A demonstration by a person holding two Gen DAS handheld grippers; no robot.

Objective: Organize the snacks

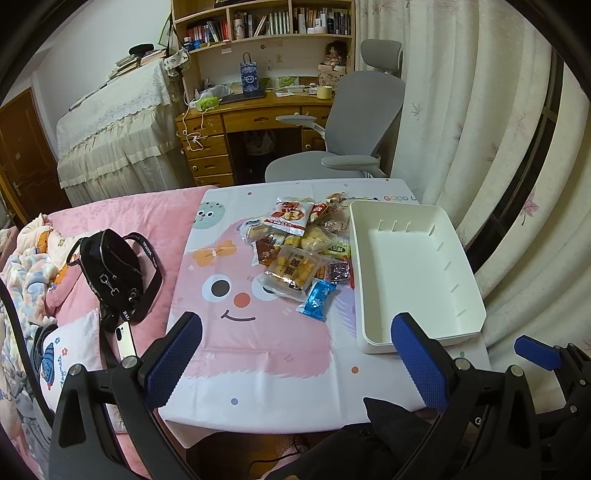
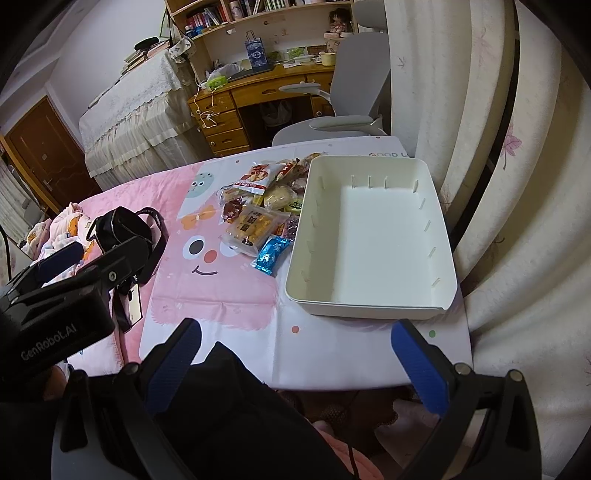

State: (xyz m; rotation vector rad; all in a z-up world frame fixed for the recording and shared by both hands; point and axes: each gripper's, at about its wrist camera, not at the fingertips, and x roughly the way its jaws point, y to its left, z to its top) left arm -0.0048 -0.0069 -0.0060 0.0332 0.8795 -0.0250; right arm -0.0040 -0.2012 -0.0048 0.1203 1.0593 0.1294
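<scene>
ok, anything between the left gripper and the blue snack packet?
Nothing: in the left wrist view only bare cartoon mat lies between the open left gripper and the blue snack packet.

A pile of snacks (image 1: 295,243) is seen on a mat (image 1: 258,350), just left of a bin (image 1: 417,280). A bag (image 1: 110,273) lies farther left, on the bed (image 1: 155,214).

A wooden desk (image 1: 255,122) with bookshelves (image 1: 266,22), grey chair (image 1: 354,122), pale curtains (image 1: 461,92), probably a window behind.
</scene>
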